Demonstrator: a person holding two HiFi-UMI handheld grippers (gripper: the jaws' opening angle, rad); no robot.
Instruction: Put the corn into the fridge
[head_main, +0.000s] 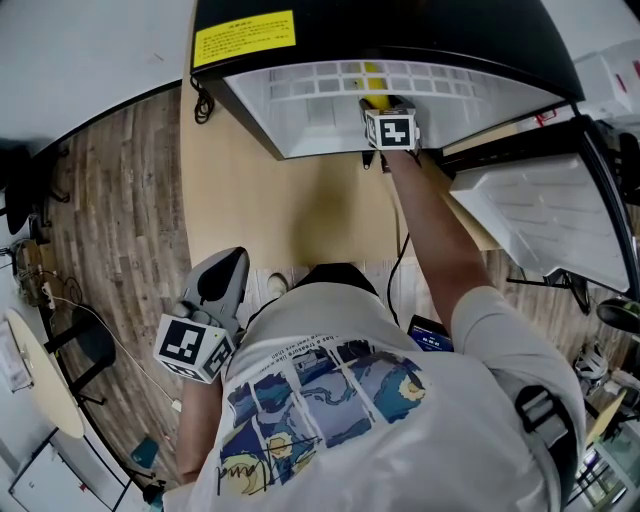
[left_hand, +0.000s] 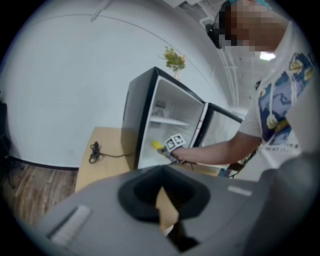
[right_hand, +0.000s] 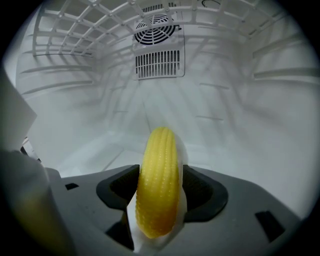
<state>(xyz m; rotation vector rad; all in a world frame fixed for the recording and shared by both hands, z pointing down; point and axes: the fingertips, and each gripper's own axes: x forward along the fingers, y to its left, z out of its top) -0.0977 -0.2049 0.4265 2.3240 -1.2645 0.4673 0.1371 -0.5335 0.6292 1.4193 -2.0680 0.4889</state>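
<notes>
Corn (right_hand: 159, 182) | right gripper (head_main: 380, 103) fingers (right_hand: 182, 186) clamp it inside fridge (right_hand: 240, 125), plain only in own view | left gripper (left_hand: 166, 212) closed

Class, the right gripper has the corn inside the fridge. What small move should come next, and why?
Probably ease the right gripper down toward the floor of the fridge, ready to release. The corn is clamped between its jaws, well inside the compartment. Bare white floor lies ahead and below, so nothing seems to block setting it down.
</notes>
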